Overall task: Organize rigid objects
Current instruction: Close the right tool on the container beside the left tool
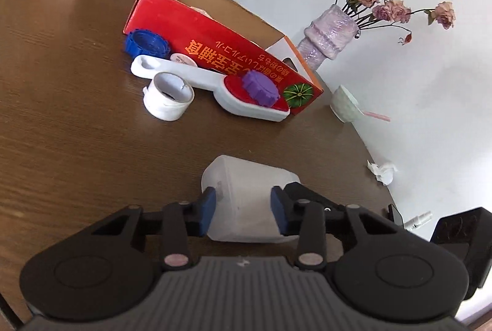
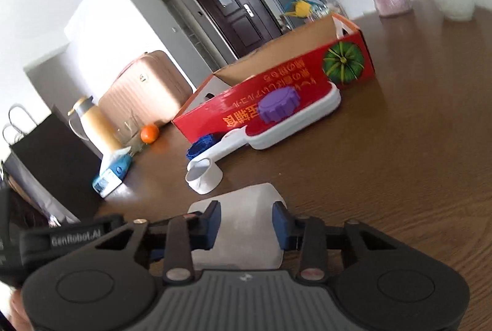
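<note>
A translucent white plastic container (image 1: 246,177) lies on its side on the brown table (image 1: 77,85). My left gripper (image 1: 244,208) has its blue pads pressed on both sides of it. In the right wrist view the same container (image 2: 249,198) sits between the blue pads of my right gripper (image 2: 246,226), which grips it too. Beyond it lie a white tape roll (image 1: 167,98), a blue ribbed cap (image 1: 146,45), and a white paddle with a red face (image 1: 246,106) that carries a purple ribbed cap (image 1: 259,88). All rest against an open red cardboard box (image 1: 215,32).
A lilac vase of dried roses (image 1: 329,35), a pale bowl (image 1: 346,108) and a crumpled tissue (image 1: 382,171) stand near the table's rounded right edge. An orange (image 2: 150,133), a jug (image 2: 92,121), a tissue pack (image 2: 112,175) and a black bag (image 2: 52,168) crowd the far left.
</note>
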`<state>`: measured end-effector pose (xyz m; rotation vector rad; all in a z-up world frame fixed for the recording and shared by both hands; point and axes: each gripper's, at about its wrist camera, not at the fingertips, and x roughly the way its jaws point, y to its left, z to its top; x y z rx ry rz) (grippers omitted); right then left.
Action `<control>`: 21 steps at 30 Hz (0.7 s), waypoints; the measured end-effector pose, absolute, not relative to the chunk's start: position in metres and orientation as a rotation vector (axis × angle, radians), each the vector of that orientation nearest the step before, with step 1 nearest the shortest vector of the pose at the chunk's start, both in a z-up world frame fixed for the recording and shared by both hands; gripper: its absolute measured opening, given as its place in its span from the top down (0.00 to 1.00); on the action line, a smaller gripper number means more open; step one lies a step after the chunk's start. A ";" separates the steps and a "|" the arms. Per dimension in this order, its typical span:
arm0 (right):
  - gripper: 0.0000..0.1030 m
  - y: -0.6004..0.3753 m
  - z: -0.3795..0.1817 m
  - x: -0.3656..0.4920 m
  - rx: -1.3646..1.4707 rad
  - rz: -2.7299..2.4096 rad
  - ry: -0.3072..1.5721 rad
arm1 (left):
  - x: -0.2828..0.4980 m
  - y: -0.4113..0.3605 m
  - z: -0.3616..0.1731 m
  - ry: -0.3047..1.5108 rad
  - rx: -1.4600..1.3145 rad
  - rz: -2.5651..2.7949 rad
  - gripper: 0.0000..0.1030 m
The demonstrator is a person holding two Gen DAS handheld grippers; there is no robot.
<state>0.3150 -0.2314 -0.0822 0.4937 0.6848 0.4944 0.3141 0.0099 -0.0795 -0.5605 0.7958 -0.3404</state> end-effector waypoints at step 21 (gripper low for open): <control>0.81 -0.260 -0.055 0.178 0.350 0.459 0.467 | 0.192 -0.033 -0.034 0.614 -0.305 -0.457 0.77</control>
